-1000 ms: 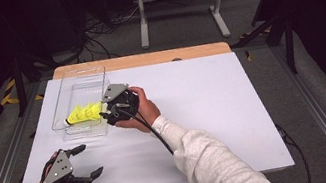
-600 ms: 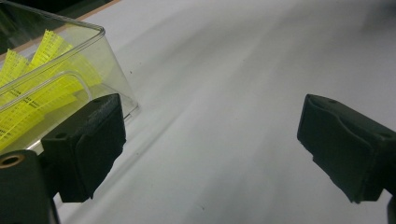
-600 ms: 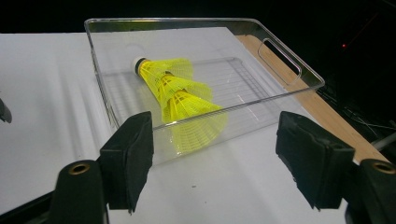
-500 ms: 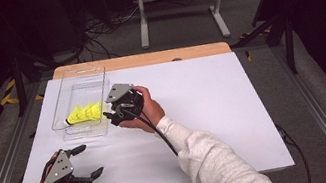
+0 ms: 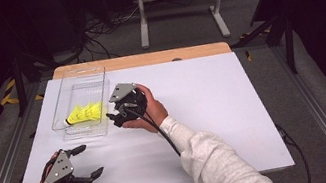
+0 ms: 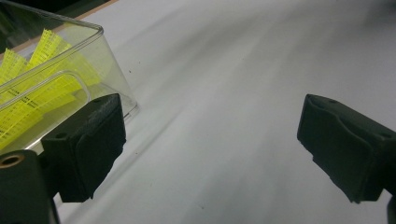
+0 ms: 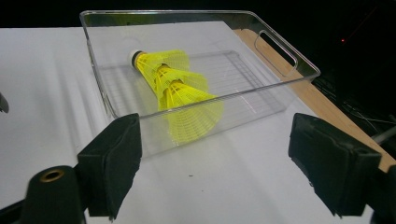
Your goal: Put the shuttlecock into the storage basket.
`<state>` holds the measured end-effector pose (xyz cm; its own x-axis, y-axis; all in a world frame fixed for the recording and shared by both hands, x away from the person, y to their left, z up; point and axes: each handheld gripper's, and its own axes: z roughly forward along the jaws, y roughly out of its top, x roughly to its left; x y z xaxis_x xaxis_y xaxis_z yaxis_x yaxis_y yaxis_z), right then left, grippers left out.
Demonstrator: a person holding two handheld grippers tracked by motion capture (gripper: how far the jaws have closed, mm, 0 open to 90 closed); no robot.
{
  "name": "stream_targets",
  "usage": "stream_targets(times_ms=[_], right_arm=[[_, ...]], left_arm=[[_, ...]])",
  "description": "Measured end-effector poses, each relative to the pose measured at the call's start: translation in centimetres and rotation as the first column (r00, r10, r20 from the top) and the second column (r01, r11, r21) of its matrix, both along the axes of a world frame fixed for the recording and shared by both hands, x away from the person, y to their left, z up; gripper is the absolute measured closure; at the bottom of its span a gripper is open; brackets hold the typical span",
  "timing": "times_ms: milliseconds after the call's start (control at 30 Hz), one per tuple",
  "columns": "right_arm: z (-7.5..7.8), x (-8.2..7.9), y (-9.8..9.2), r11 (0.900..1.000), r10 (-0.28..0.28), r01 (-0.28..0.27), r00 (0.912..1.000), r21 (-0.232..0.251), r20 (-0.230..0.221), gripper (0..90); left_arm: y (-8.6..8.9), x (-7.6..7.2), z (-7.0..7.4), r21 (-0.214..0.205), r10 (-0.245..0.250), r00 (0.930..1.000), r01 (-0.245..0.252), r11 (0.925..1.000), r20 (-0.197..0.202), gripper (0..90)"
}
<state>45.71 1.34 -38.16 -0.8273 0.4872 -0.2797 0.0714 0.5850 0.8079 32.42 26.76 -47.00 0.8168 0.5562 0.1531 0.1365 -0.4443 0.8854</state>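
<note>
— Shuttlecocks (image 7: 175, 84), yellow ones, nested into a stack and lying on their side inside the clear plastic tray (image 7: 285, 53). How many can you count?

— Hard to say. In the right gripper view I make out three skirts and one white cork at the far end; the near skirt is blurred by the tray wall in front of it. From the high view the stack (image 5: 86, 112) is just a small yellow patch.

— And the right gripper (image 5: 115, 116)?

— Just beside the tray's near right corner, jaws apart with nothing between them; they have just been opening. The hand covers most of its body.

— The left gripper (image 5: 88, 160)?

— Resting near the table's (image 5: 215, 112) front left edge, well apart from the tray, jaws spread wide and empty. In the left gripper view the tray (image 6: 105, 46) is cut off at the frame's edge, and the yellow mesh behind its wall is only partly readable.
</note>
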Motion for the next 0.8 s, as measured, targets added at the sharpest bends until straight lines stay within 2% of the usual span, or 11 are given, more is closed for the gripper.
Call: stream_targets(times_ms=[233, 533, 700, 800], right_arm=[[0.0, 0.0, -1.0, 0.9996, -0.016, 0.016, 0.9999, 0.023, 0.000, 11.6], [0.3, -0.1, -2.1, 0.9979, 0.000, -0.001, 1.0000, 0.065, 0.006, 7.5], [0.6, -0.4, -2.5, 0.9990, -0.020, 0.018, 0.9990, 0.041, 0.040, 7.8], [0.7, -0.5, -2.8, 0.9987, -0.026, 0.024, 0.9986, 0.044, 0.045, 8.4]], left_arm=[[0.0, 0.0, 0.0, 0.002, 0.001, 1.0000, -0.001, 1.0000, 0.003, 8.9], [0.0, 0.1, -0.1, 0.004, 0.003, 1.0000, -0.003, 1.0000, 0.001, 8.9], [0.0, 0.0, -0.1, 0.003, 0.005, 1.0000, -0.005, 1.0000, 0.002, 8.9], [0.0, 0.1, -0.1, 0.004, 0.005, 1.0000, -0.005, 1.0000, 0.002, 8.9]])
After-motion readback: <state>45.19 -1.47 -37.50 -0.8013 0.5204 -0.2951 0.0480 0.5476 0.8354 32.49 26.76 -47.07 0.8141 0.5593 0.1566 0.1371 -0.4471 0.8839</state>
